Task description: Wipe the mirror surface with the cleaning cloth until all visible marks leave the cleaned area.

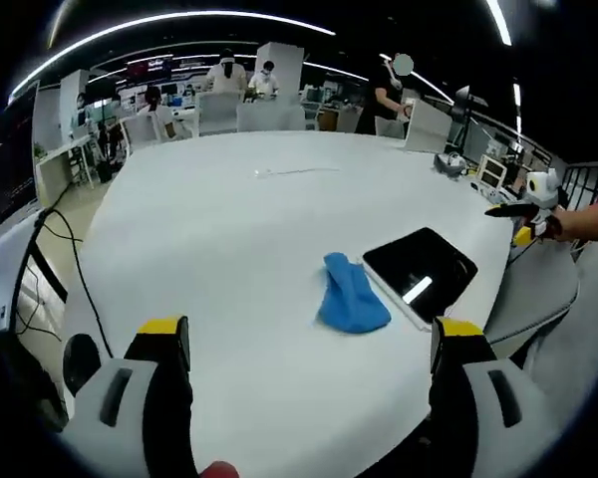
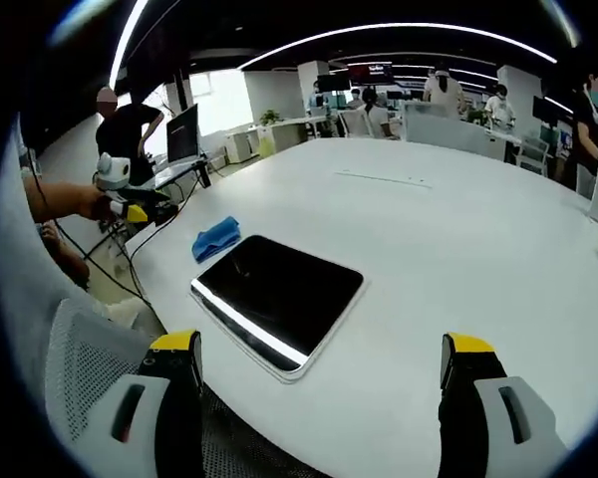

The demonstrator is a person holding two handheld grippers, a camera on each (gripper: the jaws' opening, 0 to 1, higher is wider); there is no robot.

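- Left gripper (image 1: 309, 344) and right gripper (image 2: 319, 354): fingers spread wide, nothing held.
- Mirror (image 2: 279, 289): flat near the table (image 2: 448, 249) edge; probably rigid, slick, breakable, so press lightly.
- Cloth (image 1: 351, 296): crumpled, touching the mirror's side; soft, light; pinch a raised fold.

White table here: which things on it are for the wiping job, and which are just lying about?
For the job:
mirror
blue cleaning cloth
left gripper, open
right gripper, open

Lying about:
thin white item mid-table
monitor at the edge
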